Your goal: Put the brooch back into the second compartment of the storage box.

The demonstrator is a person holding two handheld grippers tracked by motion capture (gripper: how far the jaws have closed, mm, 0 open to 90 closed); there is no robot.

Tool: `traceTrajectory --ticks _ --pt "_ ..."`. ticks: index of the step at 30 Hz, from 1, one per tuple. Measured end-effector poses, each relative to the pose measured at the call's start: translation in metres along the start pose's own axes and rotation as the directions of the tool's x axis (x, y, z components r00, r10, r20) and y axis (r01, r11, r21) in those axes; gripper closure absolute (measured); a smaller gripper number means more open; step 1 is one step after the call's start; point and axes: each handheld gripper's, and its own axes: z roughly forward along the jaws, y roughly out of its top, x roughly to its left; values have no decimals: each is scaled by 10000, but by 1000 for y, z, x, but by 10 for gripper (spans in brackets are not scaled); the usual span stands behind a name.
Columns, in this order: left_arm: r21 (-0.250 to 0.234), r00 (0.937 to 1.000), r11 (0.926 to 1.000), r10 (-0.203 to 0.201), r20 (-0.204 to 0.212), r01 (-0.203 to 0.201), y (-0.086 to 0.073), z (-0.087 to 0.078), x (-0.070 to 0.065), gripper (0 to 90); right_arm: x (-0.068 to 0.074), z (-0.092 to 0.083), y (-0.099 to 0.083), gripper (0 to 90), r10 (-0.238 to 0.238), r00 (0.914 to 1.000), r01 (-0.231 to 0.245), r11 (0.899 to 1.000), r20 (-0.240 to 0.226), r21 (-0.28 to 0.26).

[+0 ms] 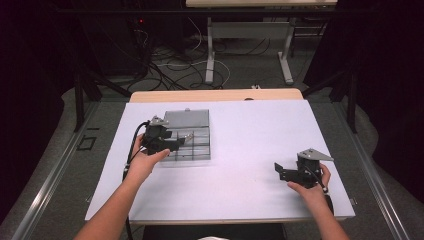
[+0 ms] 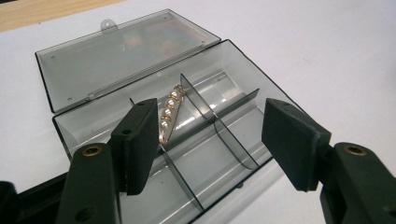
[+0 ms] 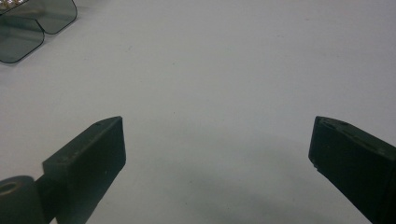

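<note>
You held your left gripper [image 2: 210, 135] just above the near side of the clear organiser box [image 1: 192, 137], which sat open on the left half of the white table [image 1: 250, 165], its lid [image 2: 121, 56] laid flat on the far side. The jaws stood apart with nothing between them; the pads touched neither the box nor what lay inside.

The pearl clip [image 2: 169, 116], a gold wire piece with about 4 pale beads, lay in the box, leaning along the long divider [image 2: 205, 116] at the middle. Its exact compartment was hard to tell, since the clear walls overlap in the left gripper view. The other compartments that showed looked empty.

As a judgement, you were at the placing step: the clip was already inside and your jaws were free of it, so the drop looked done. The next move would call for lifting the left gripper clear of the dividers without catching the clip, then swinging the lid over and pressing it down until the front tab [image 2: 108, 24] latches. The thin hinge and light box could slide, so a steadying touch might help.

Your right gripper [image 1: 280, 171] rested on the right near part of the table, well apart from the box, its jaws wide apart and holding nothing.
</note>
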Motion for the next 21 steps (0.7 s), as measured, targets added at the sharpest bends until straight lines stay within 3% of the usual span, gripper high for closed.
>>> traceTrajectory --ticks 10,21 --pt "-248 9997 9994 -237 57 238 -10 -15 -2 351 0 0 0 35 -61 10000 61 10000 48 22" --pt "-336 9978 9974 -639 -165 633 -27 -26 10 297 0 0 0 36 -68 10000 68 10000 22 -44"
